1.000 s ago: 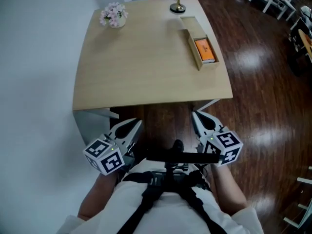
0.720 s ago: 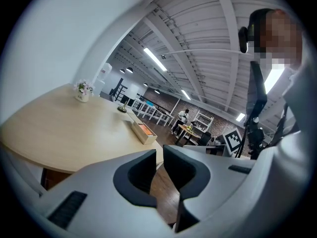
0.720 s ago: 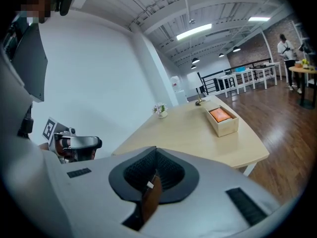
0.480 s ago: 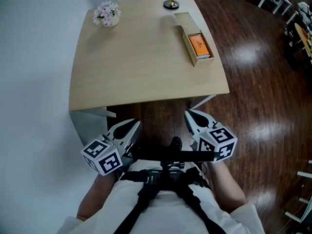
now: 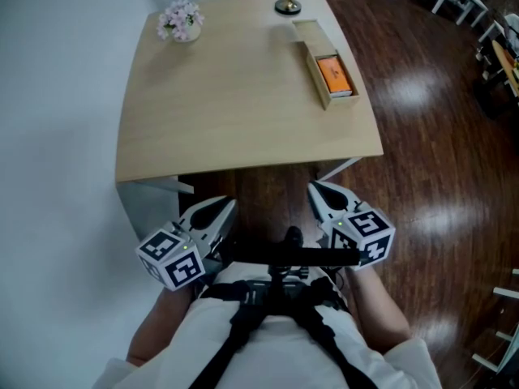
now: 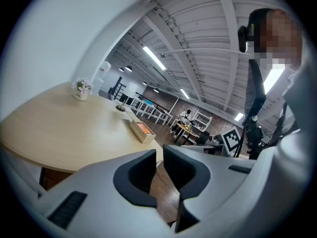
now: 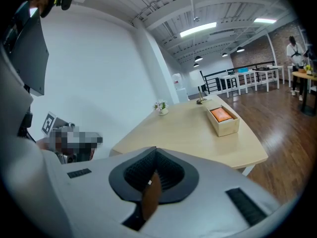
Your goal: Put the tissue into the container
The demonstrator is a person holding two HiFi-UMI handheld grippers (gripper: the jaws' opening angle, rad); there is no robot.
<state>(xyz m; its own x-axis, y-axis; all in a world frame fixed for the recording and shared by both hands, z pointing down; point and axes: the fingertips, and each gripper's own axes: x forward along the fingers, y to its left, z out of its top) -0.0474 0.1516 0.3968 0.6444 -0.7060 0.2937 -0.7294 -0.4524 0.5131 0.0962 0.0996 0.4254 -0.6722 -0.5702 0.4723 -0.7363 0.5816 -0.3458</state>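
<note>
A long open wooden container point(image 5: 315, 45) lies on the right side of the light wooden table point(image 5: 235, 104). An orange packet point(image 5: 334, 74) lies in its near half; the same box point(image 7: 224, 120) shows in the right gripper view. Both grippers hang low, in front of the table's near edge and close to my body. My left gripper point(image 5: 225, 206) has a narrow gap between its jaws and nothing in it; through the gap the left gripper view point(image 6: 159, 155) shows floor. My right gripper point(image 5: 315, 190) is shut and empty, its tips meeting point(image 7: 154, 152).
A small pot of pink flowers point(image 5: 181, 21) stands at the table's far left corner. A lamp base point(image 5: 286, 6) stands at the far edge. A white wall runs along the left. Dark wooden floor point(image 5: 422, 160) lies to the right, with white furniture beyond.
The head view has shifted slightly, so the table sits a little further left in the frame. Both grippers stay near my body with nothing taken hold of.
</note>
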